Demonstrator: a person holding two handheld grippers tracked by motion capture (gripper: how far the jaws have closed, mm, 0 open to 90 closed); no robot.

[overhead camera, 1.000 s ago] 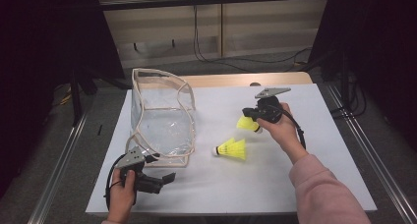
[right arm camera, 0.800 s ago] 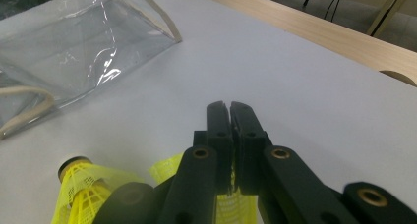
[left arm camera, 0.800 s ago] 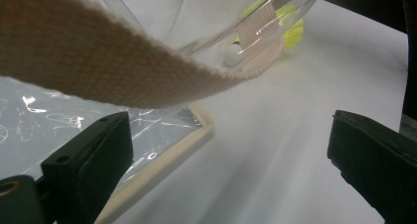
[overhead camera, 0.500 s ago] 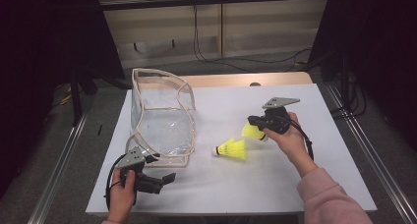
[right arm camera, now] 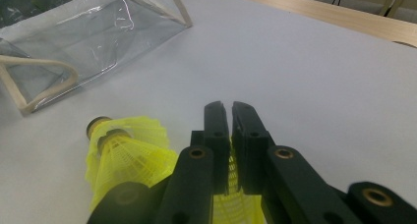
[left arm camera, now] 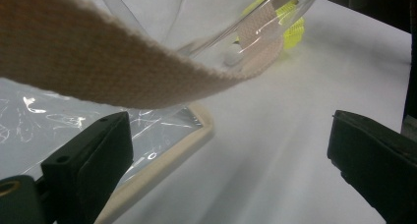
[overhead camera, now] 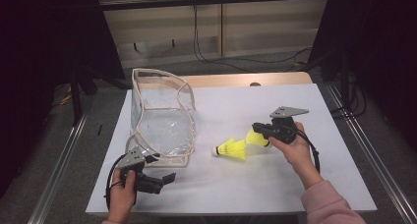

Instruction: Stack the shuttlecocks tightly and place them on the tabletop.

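At four o'clock of the clear plastic pouch with beige webbing trim (overhead camera: pixel 162 118), the right hand-held gripper (overhead camera: pixel 259 131), pinching one yellow mesh-skirted shuttlecock (overhead camera: pixel 256 137), is nearing another (overhead camera: pixel 232 149); next, judging, comes carrying it pouchward, the wide-open, empty left hand-held gripper (overhead camera: pixel 164 181) waiting at six o'clock.

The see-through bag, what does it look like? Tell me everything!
The see-through bag is clear, shiny plastic edged with beige fabric tape, and it has beige fabric handles. It stands on the white table, mouth up, crinkled and sagging. The left tool is at its near corner, open, with one handle hanging in front of it.
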